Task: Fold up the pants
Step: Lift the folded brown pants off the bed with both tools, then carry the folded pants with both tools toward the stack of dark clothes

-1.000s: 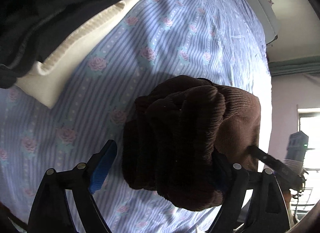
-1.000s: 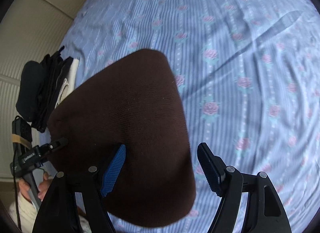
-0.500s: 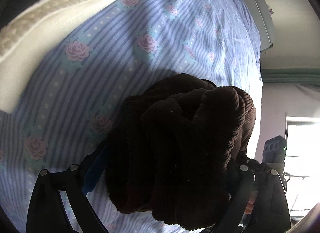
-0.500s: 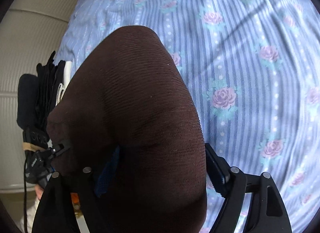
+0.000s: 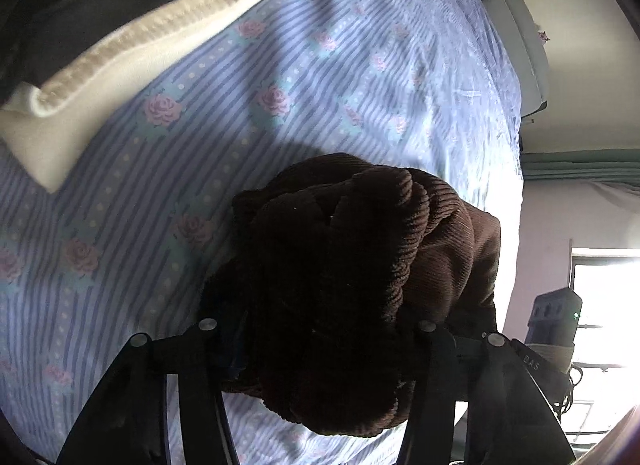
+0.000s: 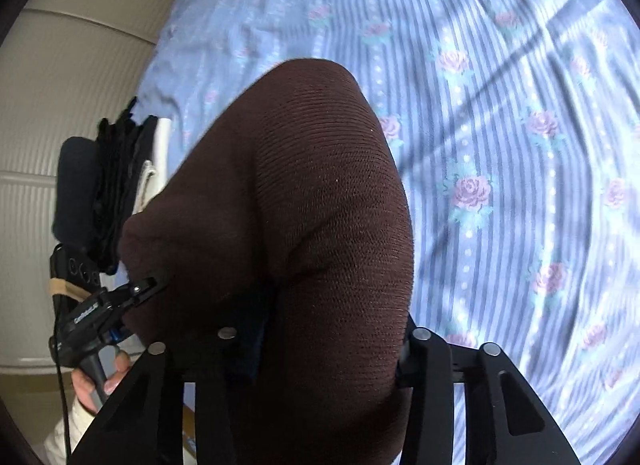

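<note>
Both tongs clamp the brown pants [image 5: 360, 273], bunched and held over the bed [image 5: 168, 153]. Left tongs [image 5: 316, 329] grip a thick wad of corduroy folds, fingers buried in cloth. Right tongs [image 6: 320, 335] pinch a smooth rounded fold filling the near view. Left tongs also seen far left in the right view, handle in a hand [image 6: 100, 381]. Stack of folded clothes [image 6: 116, 185] lies far left on the bed.

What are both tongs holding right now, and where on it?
Both grip the brown pants: left tongs on a bunched, ribbed end, right tongs on a smooth fold.
</note>
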Tool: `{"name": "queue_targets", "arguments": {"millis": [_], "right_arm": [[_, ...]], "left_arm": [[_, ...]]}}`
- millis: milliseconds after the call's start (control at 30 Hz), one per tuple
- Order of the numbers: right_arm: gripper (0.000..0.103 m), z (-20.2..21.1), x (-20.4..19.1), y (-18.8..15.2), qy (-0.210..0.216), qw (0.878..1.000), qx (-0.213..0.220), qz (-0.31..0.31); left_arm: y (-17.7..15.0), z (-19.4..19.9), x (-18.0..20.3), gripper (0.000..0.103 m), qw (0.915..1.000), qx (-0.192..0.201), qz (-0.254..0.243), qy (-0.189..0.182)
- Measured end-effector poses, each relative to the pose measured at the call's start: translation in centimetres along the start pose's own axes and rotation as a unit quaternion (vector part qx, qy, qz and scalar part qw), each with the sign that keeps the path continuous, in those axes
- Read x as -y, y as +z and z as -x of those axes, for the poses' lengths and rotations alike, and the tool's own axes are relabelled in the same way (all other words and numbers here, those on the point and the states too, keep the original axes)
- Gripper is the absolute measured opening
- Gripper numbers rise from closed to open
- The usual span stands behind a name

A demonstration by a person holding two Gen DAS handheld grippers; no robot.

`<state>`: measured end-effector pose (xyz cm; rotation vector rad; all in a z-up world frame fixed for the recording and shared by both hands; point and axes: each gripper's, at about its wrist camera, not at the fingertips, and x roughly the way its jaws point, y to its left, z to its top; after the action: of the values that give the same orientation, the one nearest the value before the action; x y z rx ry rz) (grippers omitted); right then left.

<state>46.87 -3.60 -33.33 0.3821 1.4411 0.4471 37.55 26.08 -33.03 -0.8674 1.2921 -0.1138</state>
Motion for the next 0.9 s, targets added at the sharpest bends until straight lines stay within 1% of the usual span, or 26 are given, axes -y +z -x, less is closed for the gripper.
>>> {"name": "queue_targets", "arguments": {"millis": [267,467,700,800,833,900], "right_arm": [[0.042,6.0,-1.6,-2.7,0.002,0.999,0.047,0.023],[0.042,11.5,-3.1,-5.4,0.014,0.995,0.091,0.041],[0.042,18.3,-5.8,-8.9,0.029,0.985,0.149,0.082],[0.042,20.9,-6.8,-10.4,0.039,0.98,0.169,0.101],[0.042,21.6,-7.0,-10.9,0.043,0.978,0.173,0.106],[0.042,24.0,-6.5,-12.9,0.053,0.975,0.183,0.118]], "left_arm": [[-2.5,3.4,3.8,0.049,0.9989,0.028,-0.031,-0.02],[-5.2,7.7,7.2,0.049,0.9952,0.065,-0.065,-0.033],[-9.3,13.7,10.7,0.049,0.9863,0.123,-0.097,-0.053],[-11.6,16.8,11.8,0.049,0.9809,0.153,-0.105,-0.058],[-12.4,17.8,12.1,0.049,0.9792,0.163,-0.107,-0.058],[-13.8,19.4,12.5,0.049,0.9763,0.179,-0.108,-0.057]]}}
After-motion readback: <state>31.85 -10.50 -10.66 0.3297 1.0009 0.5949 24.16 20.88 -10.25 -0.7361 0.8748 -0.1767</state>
